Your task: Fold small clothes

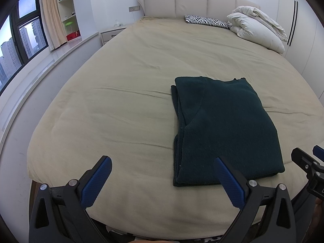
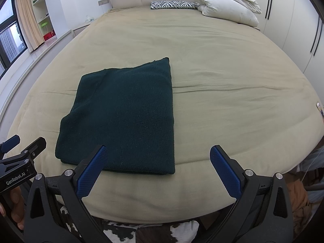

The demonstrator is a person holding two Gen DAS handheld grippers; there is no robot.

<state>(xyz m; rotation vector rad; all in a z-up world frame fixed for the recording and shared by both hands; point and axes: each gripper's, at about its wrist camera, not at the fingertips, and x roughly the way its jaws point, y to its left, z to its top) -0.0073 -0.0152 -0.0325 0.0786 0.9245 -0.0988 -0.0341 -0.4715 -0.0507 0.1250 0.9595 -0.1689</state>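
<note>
The bed (image 1: 121,93) lies bare and open on every side of the folded sweater (image 1: 218,125), the only thing in the near half; a zebra cushion (image 1: 206,21) and a heaped duvet (image 1: 257,26) fill the far right corner by the headboard (image 1: 190,2)

Side-by-side wrist views — same bed (image 1: 125,105)

A wide bed (image 1: 125,93) covered by a beige sheet filled most of both views. A padded cream headboard (image 1: 190,0) was seen at the top centre. A zebra-print pillow (image 1: 206,20) lay below it, with a folded white duvet (image 1: 257,26) piled just beside it at the upper right. A window (image 1: 22,34) showing tower blocks, a beige curtain (image 1: 51,14) and open shelves (image 1: 67,6) were seen at the upper left. White wardrobe doors (image 2: 287,28) lined the right edge.
</note>
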